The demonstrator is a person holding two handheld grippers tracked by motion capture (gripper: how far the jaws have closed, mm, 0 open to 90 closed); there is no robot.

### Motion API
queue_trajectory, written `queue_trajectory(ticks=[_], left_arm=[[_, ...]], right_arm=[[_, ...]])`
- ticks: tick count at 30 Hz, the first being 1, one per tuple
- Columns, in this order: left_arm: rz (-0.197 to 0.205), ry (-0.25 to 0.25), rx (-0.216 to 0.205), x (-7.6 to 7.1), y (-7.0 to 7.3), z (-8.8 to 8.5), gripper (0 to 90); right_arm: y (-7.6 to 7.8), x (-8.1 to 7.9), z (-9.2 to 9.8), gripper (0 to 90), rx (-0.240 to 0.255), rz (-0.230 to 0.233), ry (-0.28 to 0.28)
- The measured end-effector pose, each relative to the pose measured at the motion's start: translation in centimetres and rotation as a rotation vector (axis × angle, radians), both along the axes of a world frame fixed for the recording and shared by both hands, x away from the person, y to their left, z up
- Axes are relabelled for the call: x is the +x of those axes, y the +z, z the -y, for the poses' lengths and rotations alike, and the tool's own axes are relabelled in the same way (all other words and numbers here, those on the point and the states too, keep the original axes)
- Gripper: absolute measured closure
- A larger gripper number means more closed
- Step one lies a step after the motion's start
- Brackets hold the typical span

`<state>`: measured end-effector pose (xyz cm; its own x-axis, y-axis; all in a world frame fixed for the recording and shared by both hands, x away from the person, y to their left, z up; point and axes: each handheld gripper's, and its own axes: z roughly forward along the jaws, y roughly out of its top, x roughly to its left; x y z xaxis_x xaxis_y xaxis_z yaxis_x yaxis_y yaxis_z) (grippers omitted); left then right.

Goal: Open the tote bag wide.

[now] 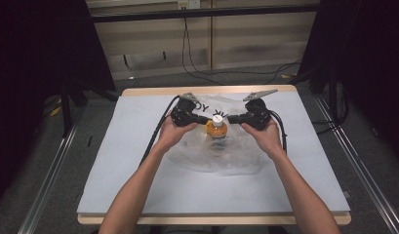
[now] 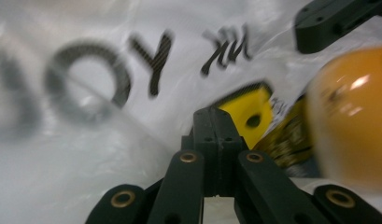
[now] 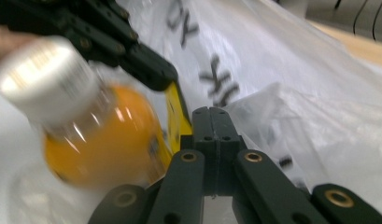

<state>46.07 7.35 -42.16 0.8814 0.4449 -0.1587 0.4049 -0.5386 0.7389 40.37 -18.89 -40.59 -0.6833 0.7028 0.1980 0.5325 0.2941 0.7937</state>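
While both forearms reach in from the near edge of the table (image 1: 138, 165), each hand carries a set of tongs toward the middle, where a bottle (image 1: 217, 127) of orange liquid with a white cap stands on a clear plastic bag (image 1: 221, 156). The left tongs (image 1: 201, 120) have their jaws pressed together with nothing between them, tip just left of the bottle. The right tongs (image 1: 233, 119) are likewise closed and empty, tip just right of the bottle. In the left gripper view the closed jaws point past the bottle (image 2: 350, 121) at a yellow label (image 2: 249, 116). Beyond them, black letters (image 2: 151, 63) show on the crumpled bag (image 2: 62, 154). At the far edge, cables (image 1: 192, 58) trail across the floor.
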Motion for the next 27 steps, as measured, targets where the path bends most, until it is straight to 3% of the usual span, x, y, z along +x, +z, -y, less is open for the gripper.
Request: queue_trajectory(ticks=[1,7,9,13,15,17,22,27], left_arm=[[-0.006,-0.007,0.025,0.2,-0.4,-0.3,90.0],[-0.056,0.034,0.057,0.8,-2.8,-1.4,90.0],[-0.073,0.048,0.09,1.1,-3.5,-2.0,90.0],[-0.117,0.096,0.085,1.6,-5.2,-3.9,90.0],[-0.129,0.086,0.079,1.6,-5.9,-4.9,90.0],[-0.133,0.098,0.063,1.3,-6.0,-5.7,90.0],[-0.131,0.114,0.103,1.1,-5.6,-7.1,90.0],[-0.119,0.15,0.124,0.5,-5.4,-9.3,90.0]], right_arm=[[-0.6,-0.1,0.3,90.0,-0.003,-0.011,-0.003],[-4.3,-0.5,1.4,90.0,-0.038,-0.084,-0.011],[-5.3,-0.4,1.7,90.0,-0.048,-0.105,-0.015],[-6.8,-0.6,2.4,90.0,-0.064,-0.139,-0.013],[-7.5,-0.9,2.5,90.0,-0.08,-0.153,-0.008],[-7.9,-1.2,2.6,90.0,-0.081,-0.161,-0.003],[-7.9,-1.5,3.3,90.0,-0.097,-0.157,-0.008],[-7.8,-2.6,5.8,90.0,-0.13,-0.133,-0.024]])
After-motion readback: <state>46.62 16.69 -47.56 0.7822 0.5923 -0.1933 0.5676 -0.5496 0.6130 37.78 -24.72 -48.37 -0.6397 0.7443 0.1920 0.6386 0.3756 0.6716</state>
